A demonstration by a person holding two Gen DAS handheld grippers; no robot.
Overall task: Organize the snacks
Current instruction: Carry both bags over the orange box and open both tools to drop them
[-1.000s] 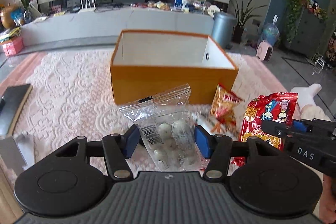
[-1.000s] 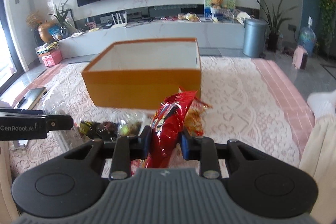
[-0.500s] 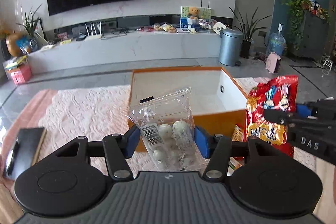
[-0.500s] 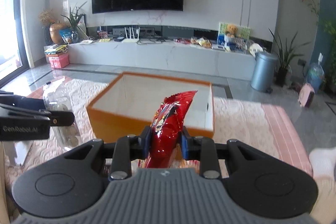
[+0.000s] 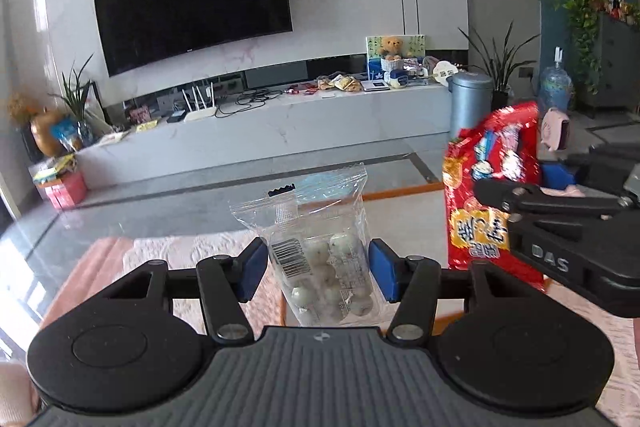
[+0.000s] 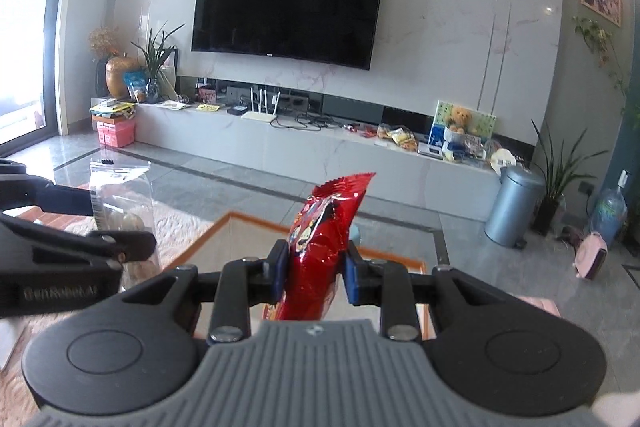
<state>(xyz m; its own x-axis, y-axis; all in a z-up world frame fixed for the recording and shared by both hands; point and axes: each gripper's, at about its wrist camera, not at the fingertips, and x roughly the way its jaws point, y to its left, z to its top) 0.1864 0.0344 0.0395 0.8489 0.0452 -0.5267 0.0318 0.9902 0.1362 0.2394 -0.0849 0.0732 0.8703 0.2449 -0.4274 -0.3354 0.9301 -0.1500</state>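
Both packets are lifted but not yet dropped: the left tool (image 5: 316,269) grips the clear bag of white balls (image 5: 320,263) just short of the orange box (image 6: 224,223). The right tool (image 6: 314,275) is clamped on the red snack packet (image 6: 320,247) above the box's near rim. I judge that releasing both into the box is what remains.

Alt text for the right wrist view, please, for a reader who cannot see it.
The right gripper holds a red snack bag upright between its pads, over an open orange box. At the left edge the left gripper carries a clear bag; behind are a wall TV and a long white console.
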